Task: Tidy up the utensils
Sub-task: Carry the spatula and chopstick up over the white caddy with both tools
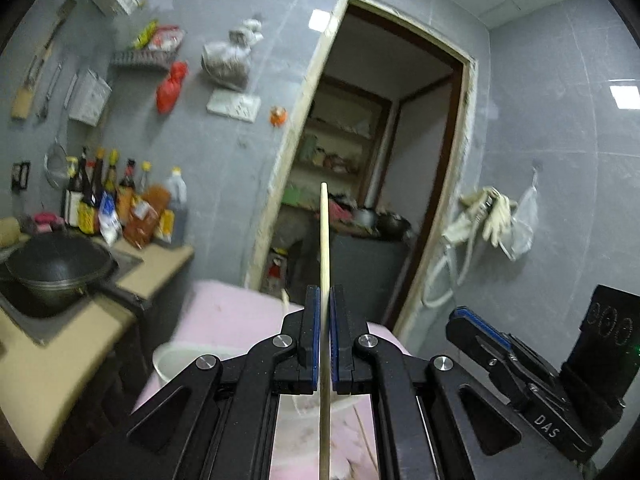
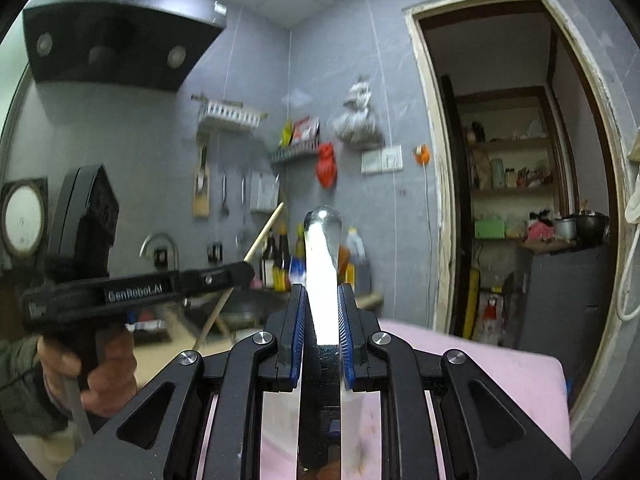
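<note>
My left gripper (image 1: 325, 300) is shut on a pale wooden chopstick (image 1: 325, 240) that points up past the fingertips, raised above the pink-covered table (image 1: 232, 312). It also shows in the right wrist view (image 2: 248, 272), at the left, with the chopstick (image 2: 264, 232) slanting through it. My right gripper (image 2: 322, 296) is shut on the shiny handle of a metal utensil (image 2: 322, 248), which stands upright; its working end is hidden below. The right gripper also shows in the left wrist view (image 1: 460, 320), at the lower right. A white container (image 1: 180, 360) sits on the pink table below my left gripper.
A black wok (image 1: 60, 268) sits on a stove set in the beige counter (image 1: 160, 272) at the left, with sauce bottles (image 1: 120, 200) behind. A range hood (image 2: 116, 32) hangs above. An open doorway (image 2: 516, 184) leads to shelves. Utensils and racks hang on the grey wall.
</note>
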